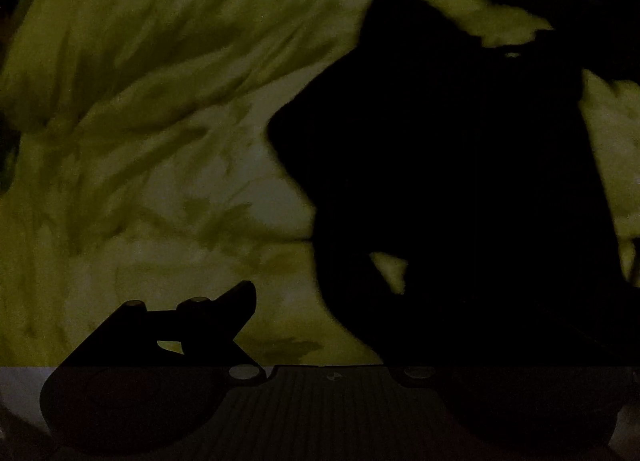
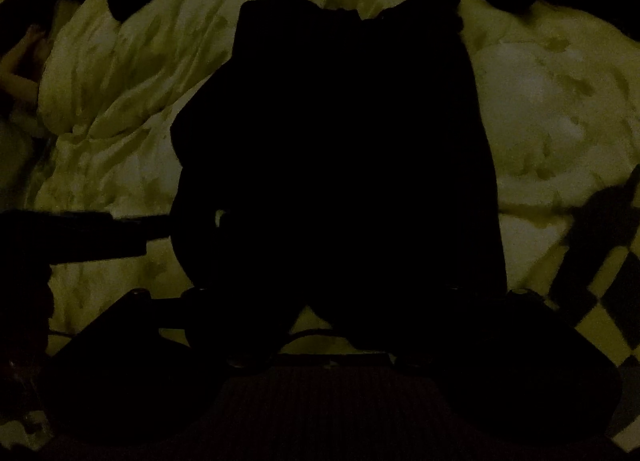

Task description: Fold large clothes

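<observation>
Very dim out here, and both cameras look steeply down on a pale, rumpled bedcover [image 1: 152, 149] with a faint leafy print. Lying across it is the dark garment [image 2: 340, 149], a black mass with no readable detail (too dark to say what kind of clothing it is).

From the right wrist view, the garment sits dead ahead of the right gripper [image 2: 340, 325] and fills the centre of the picture, its near edge reaching down between the two fingers. The finger outlines stand well apart on either side of that cloth, so the jaws are wide; whether the pads actually press on the fabric I cannot tell in this light. Off to that tool's left a dark bar-shaped object [image 2: 80, 233] pokes in from the edge, and low to its right there is a checkered surface [image 2: 600, 313].

Over to the left wrist view: the garment [image 1: 460, 181] lies ahead and to the right of the left gripper [image 1: 320, 321]. Only its left finger [image 1: 216, 313] shows clearly, silhouetted over bare bedcover; the right finger melts into the black cloth, so how its jaws stand, open or closed, I cannot tell.
</observation>
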### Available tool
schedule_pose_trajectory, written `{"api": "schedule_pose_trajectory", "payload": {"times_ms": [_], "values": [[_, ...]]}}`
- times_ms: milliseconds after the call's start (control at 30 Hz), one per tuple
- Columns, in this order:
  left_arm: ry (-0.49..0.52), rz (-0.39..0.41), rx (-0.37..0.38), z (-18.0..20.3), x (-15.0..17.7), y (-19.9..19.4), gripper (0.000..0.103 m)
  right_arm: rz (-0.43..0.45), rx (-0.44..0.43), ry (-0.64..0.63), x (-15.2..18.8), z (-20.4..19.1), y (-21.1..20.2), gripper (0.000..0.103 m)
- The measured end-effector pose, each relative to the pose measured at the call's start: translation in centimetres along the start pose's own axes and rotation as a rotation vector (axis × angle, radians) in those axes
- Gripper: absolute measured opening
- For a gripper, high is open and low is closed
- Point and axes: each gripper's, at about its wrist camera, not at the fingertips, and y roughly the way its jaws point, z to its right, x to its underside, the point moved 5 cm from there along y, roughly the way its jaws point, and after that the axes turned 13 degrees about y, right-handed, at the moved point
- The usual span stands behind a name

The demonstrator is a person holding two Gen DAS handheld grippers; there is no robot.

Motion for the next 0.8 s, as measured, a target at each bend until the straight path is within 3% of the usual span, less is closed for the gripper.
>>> {"api": "schedule_pose_trajectory", "payload": {"times_ms": [200,367,500,533,600,633,733,800], "values": [[-0.185,-0.052,0.097,-4.1,1.2,2.9,0.103,-0.034,-0.035,0.061,-1.3,-0.6,1.9,0.081],[-0.163,-0.081,0.166,-2.0,0.5,5.3,0.103,-0.107,-0.048,0.093,-1.4,-1.7,5.1,0.08],[-0.095,-0.133,0.108,0.1,0.2,8.5,0.103,-0.167,-0.028,0.063,-1.2,-2.9,8.5,0.079],[-0.077,-0.129,0.099,0.4,0.1,8.8,0.103,-0.185,-0.022,0.053,-1.1,-3.1,9.3,0.076],[-0.043,-0.099,0.089,1.0,-0.2,8.9,0.103,-0.214,0.023,0.018,-0.6,-3.1,11.0,0.041],[-0.029,-0.09,0.089,1.1,-0.4,8.7,0.097,-0.223,0.039,0.008,-0.4,-3.0,11.5,0.02],[-0.068,-0.047,0.113,-0.1,-0.6,7.8,0.062,-0.174,-0.004,0.045,-1.0,-2.7,10.0,0.018],[-0.151,-0.036,0.151,-1.8,-0.4,7.3,0.049,-0.133,-0.042,0.06,-1.8,-2.3,8.0,0.017]]}}
